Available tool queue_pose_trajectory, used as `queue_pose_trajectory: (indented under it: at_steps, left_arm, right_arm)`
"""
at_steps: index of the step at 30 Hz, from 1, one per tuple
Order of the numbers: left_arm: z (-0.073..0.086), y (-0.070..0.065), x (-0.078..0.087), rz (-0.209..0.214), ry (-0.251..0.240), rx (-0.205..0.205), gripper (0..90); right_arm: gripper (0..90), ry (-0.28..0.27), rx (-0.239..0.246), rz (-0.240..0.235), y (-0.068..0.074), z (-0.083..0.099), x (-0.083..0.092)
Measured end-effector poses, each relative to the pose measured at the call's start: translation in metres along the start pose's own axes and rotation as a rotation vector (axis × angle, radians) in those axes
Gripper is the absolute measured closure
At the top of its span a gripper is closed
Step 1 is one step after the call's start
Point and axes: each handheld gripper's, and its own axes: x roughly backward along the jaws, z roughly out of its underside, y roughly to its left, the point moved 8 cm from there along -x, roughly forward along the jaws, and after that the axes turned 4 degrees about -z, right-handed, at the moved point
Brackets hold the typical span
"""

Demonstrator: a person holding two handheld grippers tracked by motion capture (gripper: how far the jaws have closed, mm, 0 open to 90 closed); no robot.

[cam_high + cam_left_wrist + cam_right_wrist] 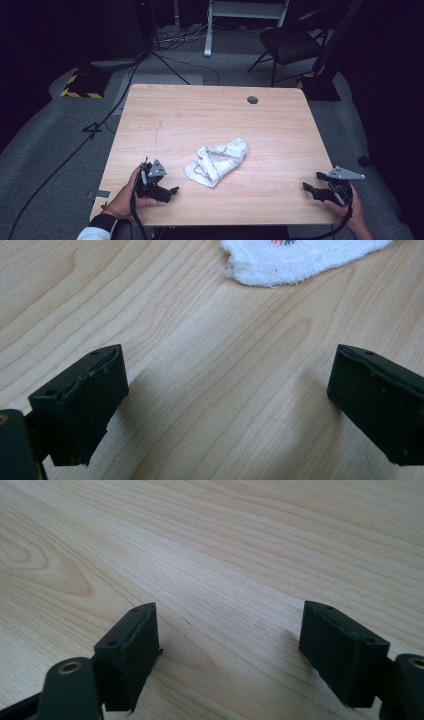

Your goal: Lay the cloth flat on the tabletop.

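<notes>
A crumpled white cloth (216, 162) with faint orange marks lies near the middle of the wooden table (200, 115). My left gripper (170, 192) rests low at the front left, a short way left of the cloth, with its jaws wide open and nothing between them. In the left gripper view the cloth's edge (300, 260) lies ahead of the left gripper (225, 395), apart from it. My right gripper (309, 189) sits at the front right corner, open and empty, far from the cloth. In the right gripper view the right gripper (230, 655) stands over bare wood.
A round cable hole (252, 100) sits near the table's far right edge. Beyond the table stand a black folding chair (290, 42), a white frame (210, 30), cables on the grey floor and a yellow-striped base (80, 87).
</notes>
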Motion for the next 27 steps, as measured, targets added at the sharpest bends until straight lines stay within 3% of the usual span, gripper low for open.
queue_pose_trajectory:
  at_steps: [4,10,12,13,16,17,20,21,22,25,26,27]
  left_arm:
    - [-0.001,-0.001,-0.001,0.016,-0.001,-0.02,3.0]
    - [-0.006,0.0,-0.006,0.032,0.0,-0.03,2.4]
    - [-0.008,0.0,-0.007,0.032,0.001,-0.034,2.4]
    - [-0.012,0.001,-0.011,0.044,-0.001,-0.045,2.4]
    - [-0.016,0.001,-0.015,0.051,-0.002,-0.057,2.6]
    - [-0.021,0.001,-0.018,0.055,-0.003,-0.061,3.2]
    - [-0.026,-0.001,-0.022,0.056,-0.013,-0.059,5.6]
    - [-0.026,-0.001,-0.022,0.056,-0.013,-0.059,7.8]
    - [-0.031,-0.003,-0.024,0.072,-0.03,-0.068,12.4]
    - [-0.039,-0.008,-0.029,0.08,-0.051,-0.073,25.3]
    - [-0.042,-0.01,-0.031,0.084,-0.053,-0.073,27.1]
    - [-0.044,-0.012,-0.032,0.087,-0.056,-0.076,29.1]
  right_arm:
    - [23.6,0.005,0.003,-0.005,0.0,-0.001,-0.001]
    - [15.8,0.048,0.016,-0.006,0.0,-0.011,-0.013]
    - [17.4,0.053,0.021,-0.008,0.0,-0.014,-0.015]
    - [28.3,0.049,0.03,-0.021,0.003,-0.019,-0.018]
    - [28.7,0.034,0.026,-0.044,0.007,-0.025,-0.023]
    - [29.8,0.021,0.045,-0.078,0.012,-0.037,-0.033]
    - [31.0,0.024,0.106,-0.105,0.024,-0.056,-0.042]
    - [31.0,0.024,0.106,-0.105,0.024,-0.056,-0.042]
    - [33.1,0.017,0.157,-0.107,0.036,-0.073,-0.047]
    - [34.6,0.02,0.179,-0.145,0.06,-0.095,-0.058]
    - [34.7,0.017,0.18,-0.176,0.073,-0.102,-0.063]
    - [34.8,0.014,0.223,-0.208,0.092,-0.111,-0.07]
